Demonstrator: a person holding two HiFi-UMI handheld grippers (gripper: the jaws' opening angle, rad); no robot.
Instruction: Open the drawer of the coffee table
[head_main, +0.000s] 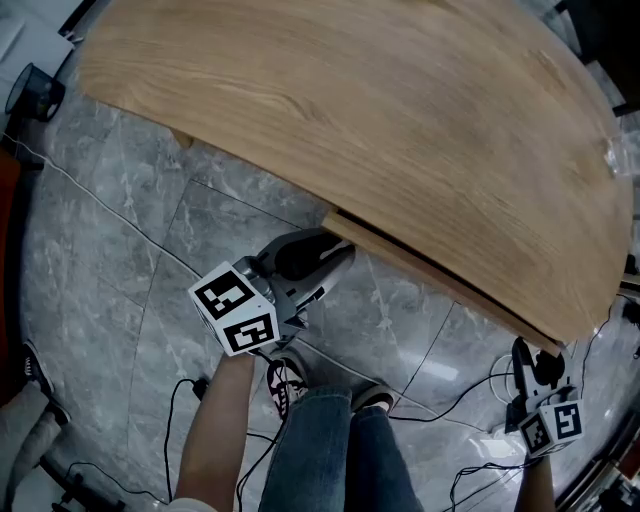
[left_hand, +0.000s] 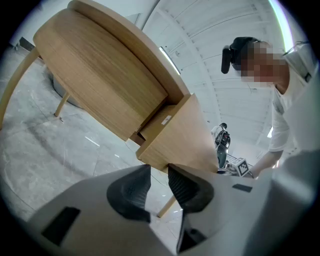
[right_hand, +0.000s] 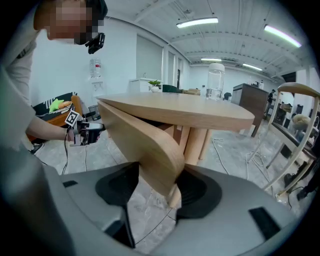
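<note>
Locate the drawer (left_hand: 175, 135) beneath the near curved edge of the coffee table (head_main: 380, 110), standing slightly proud of the table body and not yet fully out. Note no knob or handle in these views. Take hold at the two ends of the curved front instead.

Read the right hand-held gripper (right_hand: 161, 170) as clenched on the drawer's right end, jaws set wide, pads apparently bearing on both faces of the curved wood. Read the left hand-held gripper (left_hand: 159, 169) as released: jaws a narrow gap apart, with nothing between them but a view of the floor (left_hand: 60, 150) and a table leg (left_hand: 167, 206). Place its tips just beside the drawer's lower left corner.

Treat the drawer as rigid, smooth-faced wood with no give under the pads, probably moderate in weight and somewhat slippery on the finished face. Grip across the thickness of the front, well onto the pads rather than on the tips alone. Regard the contents as unknown, the interior being out of view. Expect some sliding resistance.

Pull straight out and level, both ends together, to avoid racking and jamming. Avoid lifting or twisting. Seat the left hand-held gripper on the left end before pulling harder.
</note>
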